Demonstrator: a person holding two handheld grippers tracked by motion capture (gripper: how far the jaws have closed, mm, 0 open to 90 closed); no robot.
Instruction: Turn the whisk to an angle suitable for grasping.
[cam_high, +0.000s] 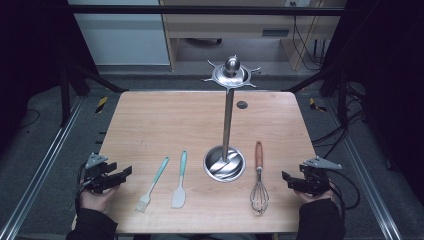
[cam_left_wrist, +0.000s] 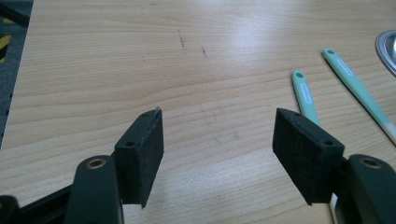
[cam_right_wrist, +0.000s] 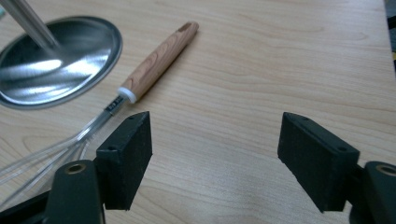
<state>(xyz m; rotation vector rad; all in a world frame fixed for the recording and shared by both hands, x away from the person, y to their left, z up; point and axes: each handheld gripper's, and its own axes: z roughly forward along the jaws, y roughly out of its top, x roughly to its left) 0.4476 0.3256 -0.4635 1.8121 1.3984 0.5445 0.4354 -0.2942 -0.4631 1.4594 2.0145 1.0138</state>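
Observation:
A steel utensil stand (cam_high: 228, 115) rises from a round base (cam_high: 224, 163) near the middle of the wooden table (cam_high: 165, 120); the base (cam_right_wrist: 56, 60) shows in the right gripper view too. A whisk (cam_high: 258, 177) with a wooden handle (cam_right_wrist: 159, 60) lies right of the base. Left of the base lie a mint spatula (cam_high: 180, 180) and a mint pastry brush (cam_high: 152, 185); their handles (cam_left_wrist: 304, 95) (cam_left_wrist: 357, 91) appear in the left gripper view. My left gripper (cam_high: 120, 175) (cam_left_wrist: 217, 149) is open over the table's left edge. My right gripper (cam_high: 286, 181) (cam_right_wrist: 215, 158) is open right of the whisk. Both hold nothing.
A dark round hole (cam_high: 242, 105) marks the table's far side. Metal frame rails (cam_high: 45, 160) run along both sides of the table, and cables (cam_high: 345, 135) lie on the floor at the right. A wooden desk (cam_high: 240, 25) stands behind.

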